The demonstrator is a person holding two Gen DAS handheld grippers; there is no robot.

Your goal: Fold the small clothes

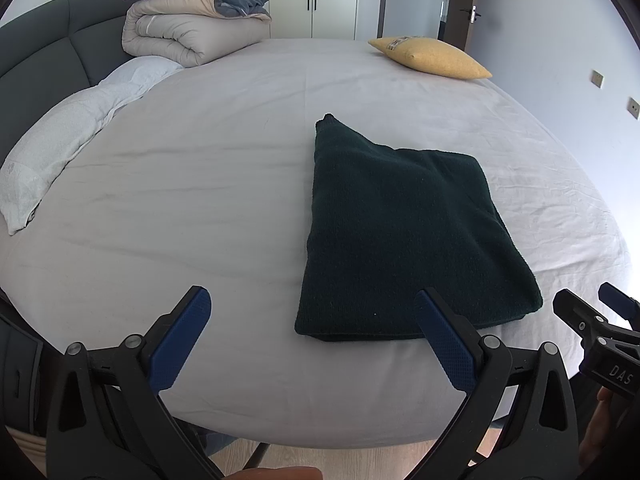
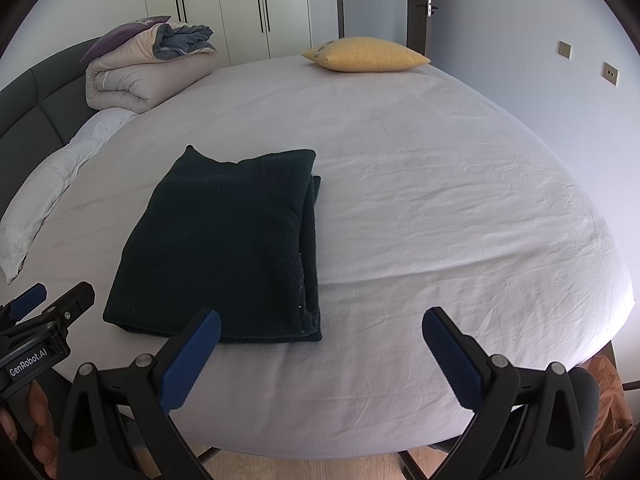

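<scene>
Garment (image 1: pixel 404 232) lies folded on the bed (image 1: pixel 200 184) near its front edge. Left gripper (image 1: pixel 312 312) and right gripper (image 2: pixel 322 332) both spread, empty. Looks done; just square that offset right edge.

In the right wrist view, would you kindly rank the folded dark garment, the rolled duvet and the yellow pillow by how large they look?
1. Folded dark garment, clearly largest in the frame, though it lies nearest the camera.
2. Rolled duvet.
3. Yellow pillow, only a little smaller than the duvet; both lie far back, so that order is unsure.
</scene>
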